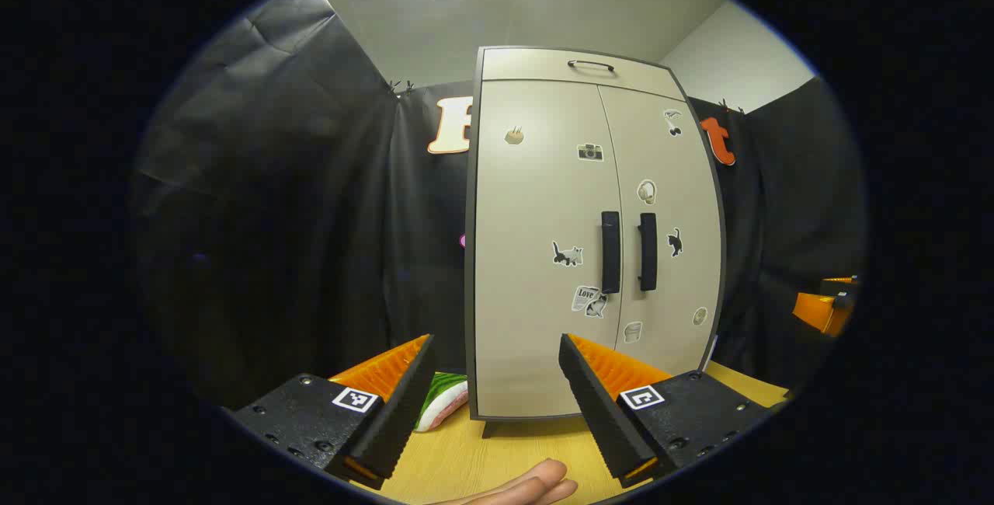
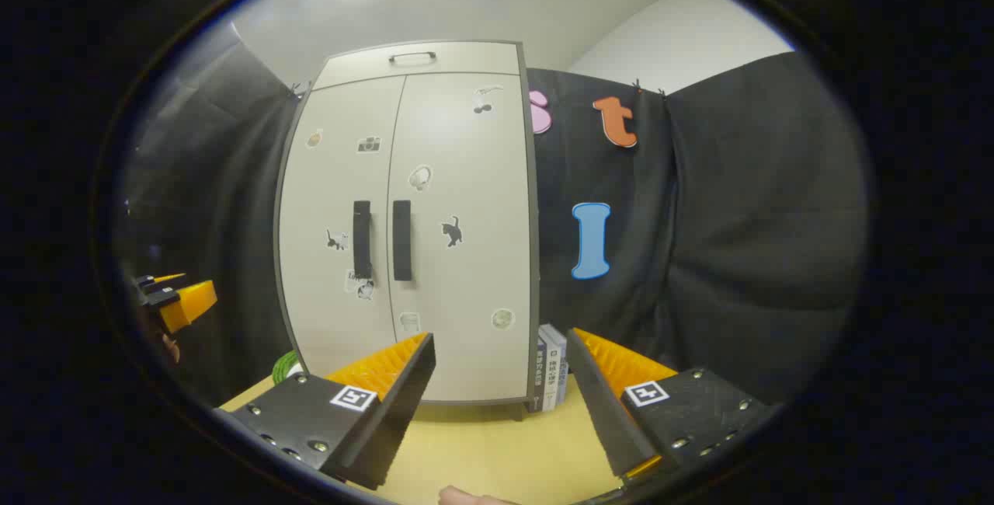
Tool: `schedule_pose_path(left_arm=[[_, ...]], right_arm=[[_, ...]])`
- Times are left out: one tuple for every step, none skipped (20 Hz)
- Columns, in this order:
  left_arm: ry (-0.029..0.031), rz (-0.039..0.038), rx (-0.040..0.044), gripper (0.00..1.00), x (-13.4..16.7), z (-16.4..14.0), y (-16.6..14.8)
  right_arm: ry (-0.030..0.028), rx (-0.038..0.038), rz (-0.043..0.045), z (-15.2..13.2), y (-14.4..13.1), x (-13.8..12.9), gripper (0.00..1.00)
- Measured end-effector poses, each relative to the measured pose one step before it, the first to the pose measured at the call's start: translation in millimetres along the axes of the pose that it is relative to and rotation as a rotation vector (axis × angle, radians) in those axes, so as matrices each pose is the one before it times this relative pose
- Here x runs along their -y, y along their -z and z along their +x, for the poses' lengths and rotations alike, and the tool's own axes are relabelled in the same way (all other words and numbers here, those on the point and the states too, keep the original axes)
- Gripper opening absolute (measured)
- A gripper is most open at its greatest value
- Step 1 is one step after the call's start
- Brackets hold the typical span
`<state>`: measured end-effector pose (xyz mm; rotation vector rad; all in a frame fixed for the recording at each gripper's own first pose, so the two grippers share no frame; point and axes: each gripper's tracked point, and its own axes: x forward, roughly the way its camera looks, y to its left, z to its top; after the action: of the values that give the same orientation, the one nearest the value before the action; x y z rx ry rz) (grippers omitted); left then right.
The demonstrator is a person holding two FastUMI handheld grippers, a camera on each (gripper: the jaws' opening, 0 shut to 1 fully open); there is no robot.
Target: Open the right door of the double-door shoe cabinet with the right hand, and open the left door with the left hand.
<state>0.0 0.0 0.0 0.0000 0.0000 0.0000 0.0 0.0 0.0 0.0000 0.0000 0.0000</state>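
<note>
The shoe cabinet stood upright at the far edge of the bench, against the booth's dark wall, both doors flush and closed. The right door and the left door each carried a dark vertical handle, the right handle and left handle side by side at the centre seam. Neither had been touched, so, by my judgement, both openings remained to do. The left tongs gaped wide, holding nothing, well short of the cabinet. The right tongs likewise stood spread and empty.
</note>
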Motion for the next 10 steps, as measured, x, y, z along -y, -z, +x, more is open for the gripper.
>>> schedule_pose_path(left_arm=[[0.00288, -0.00161, -0.00286, 0.97, 0.9, -0.91, 0.64], [0.00178, -0.00167, -0.00122, 0.97, 0.47, -0.24, -0.41], [0.00143, 0.00018, -0.00183, 0.97, 0.9, -1.58, 1.51], [0.00026, 0.00211, -0.00024, 0.97, 1.29, -0.59, 1.04], [0.00009, 0.00301, 0.00194, 0.97, 0.37, -0.72, 0.32], [-0.00095, 0.00204, 0.00087, 0.98, -0.13, -0.45, 0.63], [-0.00273, -0.00082, 0.00124, 0.97, 0.25, 0.84, 0.31], [0.00096, 0.0013, -0.00284, 0.97, 1.43, 1.25, -0.08], [0.00269, 0.00294, 0.00058, 0.97, 2.86, -0.25, 0.75], [0.0008, 0.00248, 0.0041, 0.98, 1.52, -0.23, -0.37]], right_arm=[[0.00497, -0.00084, 0.00113, -0.68, 0.45, 2.12, 1.0], [0.00109, 0.00096, 0.00397, 0.17, -0.59, 1.34, 1.0], [-0.00131, 0.00192, 0.00226, 0.51, 0.07, 0.05, 1.0], [0.00117, -0.00061, 0.00028, 0.11, -0.08, 0.81, 1.0], [0.0021, -0.00028, 0.00012, -0.87, 0.64, 1.24, 1.0], [0.00056, -0.00033, -0.0001, 0.2, -0.11, 1.72, 1.0], [-0.00081, -0.00118, 0.00166, 0.3, 1.07, 1.42, 1.0], [0.00092, -0.00134, 0.00391, -0.09, 0.16, 1.02, 1.0], [0.00031, -0.00166, 0.00287, 1.38, 0.4, 1.15, 1.0], [0.00182, -0.00042, 0.00179, 1.28, -0.56, 0.83, 1.0]])
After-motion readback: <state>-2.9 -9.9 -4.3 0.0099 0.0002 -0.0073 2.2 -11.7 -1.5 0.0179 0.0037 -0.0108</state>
